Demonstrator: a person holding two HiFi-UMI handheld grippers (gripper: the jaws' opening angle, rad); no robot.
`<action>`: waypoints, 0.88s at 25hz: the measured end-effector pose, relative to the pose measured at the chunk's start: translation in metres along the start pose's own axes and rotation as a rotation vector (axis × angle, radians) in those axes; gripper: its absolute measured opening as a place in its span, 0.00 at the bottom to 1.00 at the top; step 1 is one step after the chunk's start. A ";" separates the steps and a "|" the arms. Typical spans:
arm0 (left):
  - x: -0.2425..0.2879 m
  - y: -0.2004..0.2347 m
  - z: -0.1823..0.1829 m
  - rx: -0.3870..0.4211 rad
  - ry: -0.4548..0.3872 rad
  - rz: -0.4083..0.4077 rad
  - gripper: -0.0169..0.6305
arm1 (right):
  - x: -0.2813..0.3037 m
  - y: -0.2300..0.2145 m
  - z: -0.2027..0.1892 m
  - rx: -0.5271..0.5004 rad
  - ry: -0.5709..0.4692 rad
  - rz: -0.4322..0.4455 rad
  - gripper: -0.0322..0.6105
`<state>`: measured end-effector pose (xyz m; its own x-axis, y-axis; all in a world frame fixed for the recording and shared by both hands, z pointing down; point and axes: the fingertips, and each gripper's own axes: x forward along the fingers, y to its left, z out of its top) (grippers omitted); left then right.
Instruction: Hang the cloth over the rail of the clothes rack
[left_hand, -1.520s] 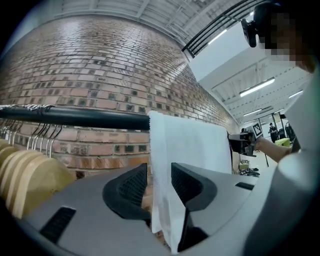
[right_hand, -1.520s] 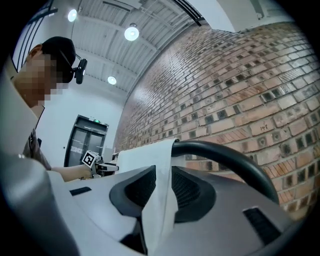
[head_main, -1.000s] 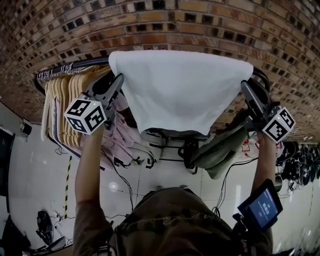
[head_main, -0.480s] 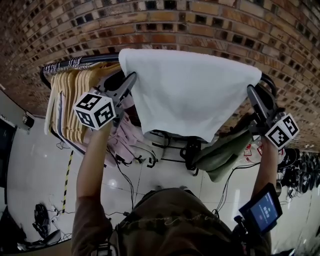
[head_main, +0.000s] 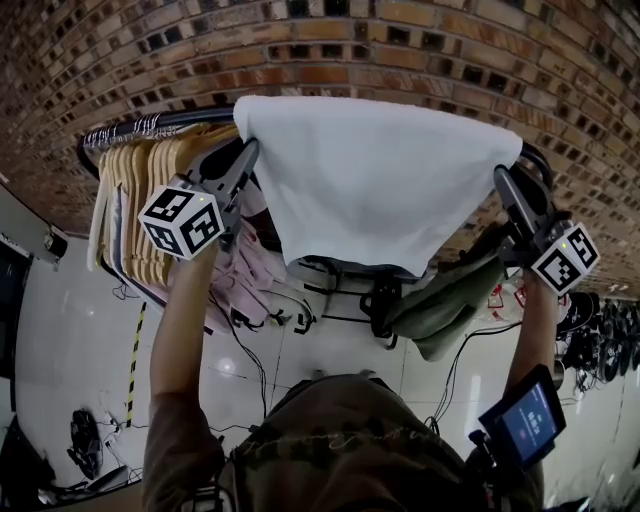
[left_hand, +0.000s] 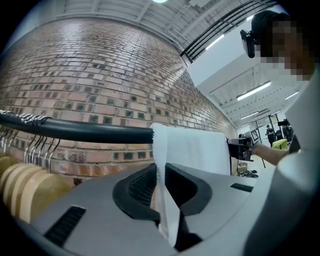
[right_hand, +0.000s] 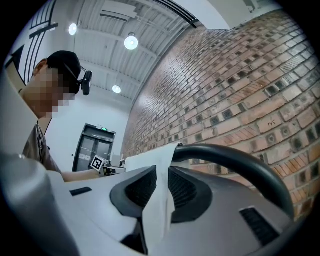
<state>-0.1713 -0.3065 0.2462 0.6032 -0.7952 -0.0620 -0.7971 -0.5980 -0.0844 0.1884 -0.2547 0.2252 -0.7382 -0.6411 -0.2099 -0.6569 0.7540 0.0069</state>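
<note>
A white cloth (head_main: 380, 180) hangs draped over the black rail (head_main: 160, 122) of the clothes rack, in front of a brick wall. My left gripper (head_main: 246, 152) is at the cloth's left edge; its jaws have just been closing and now pinch that edge (left_hand: 162, 200) just below the rail (left_hand: 75, 131). At the opposite end, my right gripper (head_main: 503, 182) is shut on the cloth's right edge (right_hand: 157, 200), beside the rail's curved end (right_hand: 235, 160). Both grippers (left_hand: 160, 175) (right_hand: 161, 185) point roughly level at the rail.
Several wooden hangers (head_main: 130, 200) hang on the rail left of the cloth, with pink garments (head_main: 240, 280) below. A green garment (head_main: 440, 300) hangs lower right. Cables lie on the shiny floor (head_main: 80, 350). A small screen (head_main: 525, 415) sits by the right forearm.
The left gripper's jaws have narrowed onto the cloth's left edge. Both hands and the cloth stay where they were.
</note>
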 end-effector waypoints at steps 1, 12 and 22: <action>0.000 -0.002 0.000 0.001 0.001 -0.006 0.11 | 0.000 0.001 0.000 0.003 0.002 0.004 0.17; -0.012 -0.014 0.010 -0.070 0.015 -0.128 0.06 | 0.002 0.010 0.006 0.041 0.019 0.045 0.08; -0.022 -0.031 0.042 -0.143 -0.030 -0.236 0.05 | 0.002 0.015 0.045 0.089 -0.067 0.097 0.07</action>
<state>-0.1587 -0.2666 0.2088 0.7719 -0.6298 -0.0867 -0.6289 -0.7764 0.0411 0.1841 -0.2386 0.1807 -0.7834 -0.5563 -0.2772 -0.5649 0.8233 -0.0559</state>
